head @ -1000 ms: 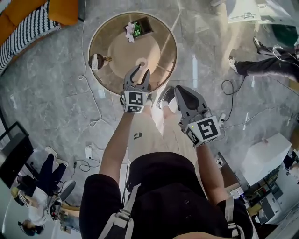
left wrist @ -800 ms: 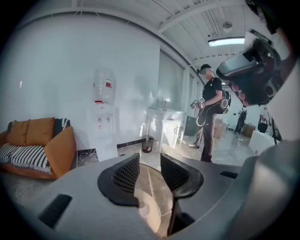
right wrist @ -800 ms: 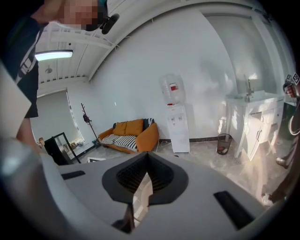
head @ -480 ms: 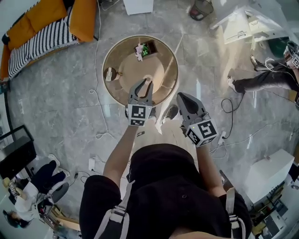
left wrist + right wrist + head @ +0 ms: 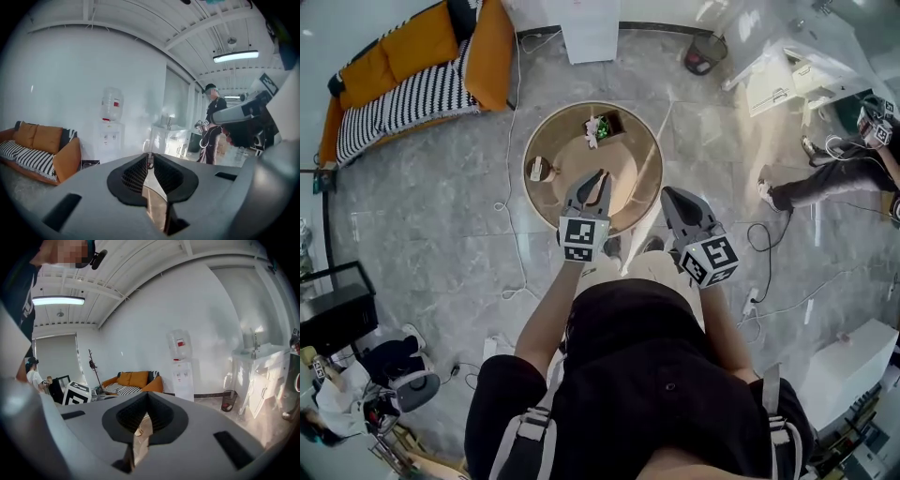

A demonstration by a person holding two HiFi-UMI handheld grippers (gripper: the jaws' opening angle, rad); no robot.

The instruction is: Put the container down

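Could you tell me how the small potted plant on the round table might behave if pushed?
The potted plant looks small, so it is probably light and apt to slide on the glossy round table. Its dark base seems square-sided, so it should not roll. The leaves and pale flowers would likely bend.

The left gripper (image 5: 598, 176) hung over the near rim of the round table (image 5: 558, 141), its jaws just closing, narrowly apart, empty; the right gripper (image 5: 671, 195) hung beside it; a potted plant (image 5: 600, 127) stood near the far rim.
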